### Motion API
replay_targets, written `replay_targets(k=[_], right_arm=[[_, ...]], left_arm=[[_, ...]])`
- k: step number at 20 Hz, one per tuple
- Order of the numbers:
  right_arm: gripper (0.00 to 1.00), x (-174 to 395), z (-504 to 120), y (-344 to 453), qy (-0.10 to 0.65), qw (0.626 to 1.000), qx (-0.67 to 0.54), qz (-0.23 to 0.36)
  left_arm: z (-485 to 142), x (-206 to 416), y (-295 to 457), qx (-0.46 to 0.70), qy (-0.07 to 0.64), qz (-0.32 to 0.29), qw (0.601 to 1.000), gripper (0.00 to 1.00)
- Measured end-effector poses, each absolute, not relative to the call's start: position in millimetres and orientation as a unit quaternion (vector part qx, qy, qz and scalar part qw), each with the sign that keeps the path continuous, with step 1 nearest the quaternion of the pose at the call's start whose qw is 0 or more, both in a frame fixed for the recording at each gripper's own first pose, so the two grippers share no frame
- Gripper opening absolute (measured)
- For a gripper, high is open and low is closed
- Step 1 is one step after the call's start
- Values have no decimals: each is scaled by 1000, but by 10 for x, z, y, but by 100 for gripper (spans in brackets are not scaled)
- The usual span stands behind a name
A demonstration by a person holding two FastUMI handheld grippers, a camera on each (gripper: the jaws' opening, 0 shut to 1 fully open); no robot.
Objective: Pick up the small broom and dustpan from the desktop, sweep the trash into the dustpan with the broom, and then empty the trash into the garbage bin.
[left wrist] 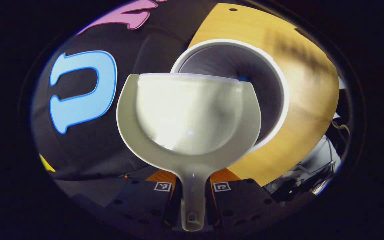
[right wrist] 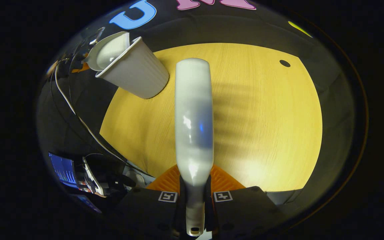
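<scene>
- The dustpan is held by its handle in our left tongs, which are closed on that handle from both sides; in the left gripper view its front lip reaches over the rim of the garbage bin.
- In the right gripper view the dustpan is tipped against the top edge of the garbage bin, so we judge that the emptying step is under way or nearly finished.
- We see no trash in the scoop of the dustpan; inside the bin it is too dark to tell.
- The small broom is gripped at its narrow handle end by our right tongs, closed on it, and it is held above the surface, well apart from the bin.
- The part of the surface beside the bin looks swept; no trash shows on it.
- The dustpan is pale, smooth plastic, a rounded scoop with a slim handle that has a hanging hole at its end.
- What is left, in our judgement: to finish tipping and take the dustpan back from the bin.
</scene>
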State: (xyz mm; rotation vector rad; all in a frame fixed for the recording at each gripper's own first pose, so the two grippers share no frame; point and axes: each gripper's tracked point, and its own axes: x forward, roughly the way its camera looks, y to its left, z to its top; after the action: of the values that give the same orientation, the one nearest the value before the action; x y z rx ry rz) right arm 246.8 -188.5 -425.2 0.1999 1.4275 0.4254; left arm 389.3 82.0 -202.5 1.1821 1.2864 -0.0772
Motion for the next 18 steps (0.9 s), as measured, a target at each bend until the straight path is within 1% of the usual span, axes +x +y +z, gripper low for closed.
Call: replay_targets(k=[2, 4, 6, 8, 10, 11, 13, 14, 16, 18], right_arm=[[25, 2482, -4215, -1922, 650, 730, 95, 187], [25, 2530, -4145, -1969, 647, 735, 96, 180], [25, 2574, -4083, -2061, 641, 743, 89, 170], [25, 2592, -4034, -2161, 637, 750, 83, 157], [25, 2569, -4024, -2266, 633, 758, 85, 135], [25, 2541, -4055, -2326, 631, 761, 88, 118], [25, 2382, -4205, -2428, 640, 758, 88, 94], [25, 2311, -4302, -2455, 645, 755, 86, 83], [25, 2212, -4510, -2441, 655, 747, 94, 63], [25, 2179, -4730, -2387, 664, 740, 102, 48]], left_arm=[[-2000, 3734, 797, 465, 546, -33, 697, 29], [-1990, 3661, 737, 414, 507, -43, 755, 29], [-2023, 3706, 631, 360, 457, -68, 811, 29], [-2107, 3705, 500, 293, 422, -108, 851, 29], [-2351, 3709, 305, 233, 400, -163, 871, 28], [-2487, 3738, 222, 202, 393, -186, 877, 29], [-2756, 3754, 281, 130, 393, -224, 882, 28], [-2911, 3736, 306, 95, 402, -233, 881, 30], [-3266, 3630, 381, 59, 415, -225, 880, 29], [-3636, 3614, 586, 70, 435, -191, 877, 29]])
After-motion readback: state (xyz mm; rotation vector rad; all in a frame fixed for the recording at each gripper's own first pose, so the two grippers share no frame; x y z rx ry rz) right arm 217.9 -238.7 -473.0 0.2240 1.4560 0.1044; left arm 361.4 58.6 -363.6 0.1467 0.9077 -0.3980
